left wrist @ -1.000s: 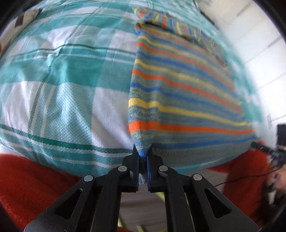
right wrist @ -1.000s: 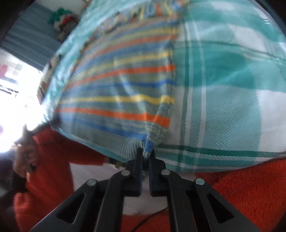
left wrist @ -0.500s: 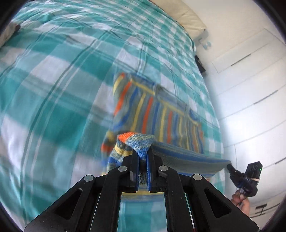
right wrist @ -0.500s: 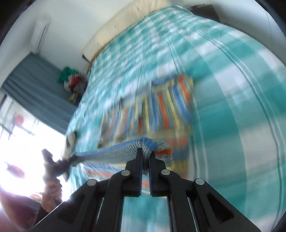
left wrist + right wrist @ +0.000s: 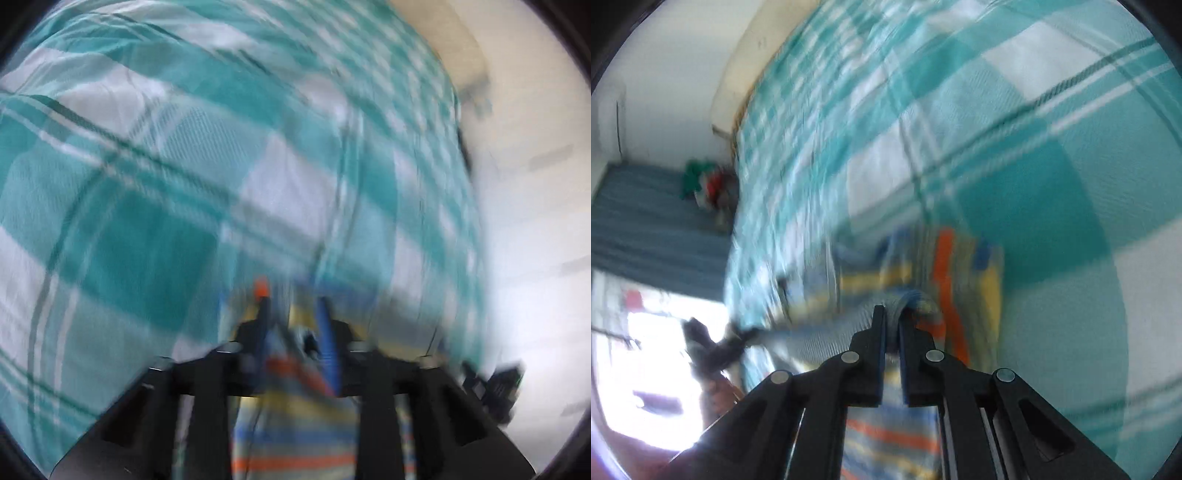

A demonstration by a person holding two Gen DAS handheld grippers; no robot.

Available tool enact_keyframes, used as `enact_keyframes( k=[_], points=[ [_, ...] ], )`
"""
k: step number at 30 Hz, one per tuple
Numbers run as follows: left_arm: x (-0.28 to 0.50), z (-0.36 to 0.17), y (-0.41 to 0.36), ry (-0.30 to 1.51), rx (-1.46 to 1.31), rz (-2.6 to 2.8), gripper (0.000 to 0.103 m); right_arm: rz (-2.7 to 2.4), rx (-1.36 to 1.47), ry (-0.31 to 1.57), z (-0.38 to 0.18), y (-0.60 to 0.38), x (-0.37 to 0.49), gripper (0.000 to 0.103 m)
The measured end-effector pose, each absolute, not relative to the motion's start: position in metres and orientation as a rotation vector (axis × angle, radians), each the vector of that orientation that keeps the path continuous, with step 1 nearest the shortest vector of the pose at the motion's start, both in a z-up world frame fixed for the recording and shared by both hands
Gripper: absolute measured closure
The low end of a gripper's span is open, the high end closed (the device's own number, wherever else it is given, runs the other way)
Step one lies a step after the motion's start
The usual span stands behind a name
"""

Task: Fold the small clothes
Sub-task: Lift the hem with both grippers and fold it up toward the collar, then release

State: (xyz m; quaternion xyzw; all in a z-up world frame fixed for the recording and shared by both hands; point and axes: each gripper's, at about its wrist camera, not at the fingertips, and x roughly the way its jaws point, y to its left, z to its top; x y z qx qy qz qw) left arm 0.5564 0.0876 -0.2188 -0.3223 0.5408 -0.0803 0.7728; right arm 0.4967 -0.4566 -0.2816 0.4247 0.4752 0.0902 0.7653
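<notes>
A small striped knit garment, in blue, yellow and orange, lies folded over itself on a teal checked bedspread. My left gripper has its fingers apart, with the garment below and between them; the view is blurred. My right gripper is shut on a corner of the same garment, low over the bed. The left gripper also shows at the left of the right wrist view.
The teal bedspread fills both views. A cream headboard and white wall lie beyond. A blue curtain and a pile of coloured clothes stand at the left. A bright window is at lower left.
Both grippers have carried the garment's near edge forward and down over its far part. The left gripper's fingers have spread apart. The right stays shut on its corner.
</notes>
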Motion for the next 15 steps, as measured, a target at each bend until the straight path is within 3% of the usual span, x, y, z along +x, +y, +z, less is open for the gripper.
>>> enact_keyframes(
  k=[1, 2, 3, 10, 15],
  points=[
    [0.559, -0.218, 0.097, 1.13, -0.749, -0.147, 0.021, 0.117, 1.002, 0.943, -0.285, -0.474, 0.495, 0.086],
    [0.558, -0.215, 0.105, 1.091, -0.783, -0.121, 0.019, 0.083, 1.049, 0.917, -0.288, -0.481, 0.493, 0.08],
    [0.555, -0.212, 0.11, 1.067, -0.801, -0.136, 0.019, 0.061, 1.064, 0.905, -0.289, -0.485, 0.491, 0.076],
    [0.501, -0.201, 0.112, 1.053, -0.503, -0.255, 0.02, 0.199, 0.622, 0.956, -0.243, -0.444, 0.475, 0.076],
    [0.48, -0.213, 0.09, 1.097, -0.388, -0.275, 0.03, 0.218, 0.463, 1.05, -0.254, -0.419, 0.475, 0.076]
  ],
)
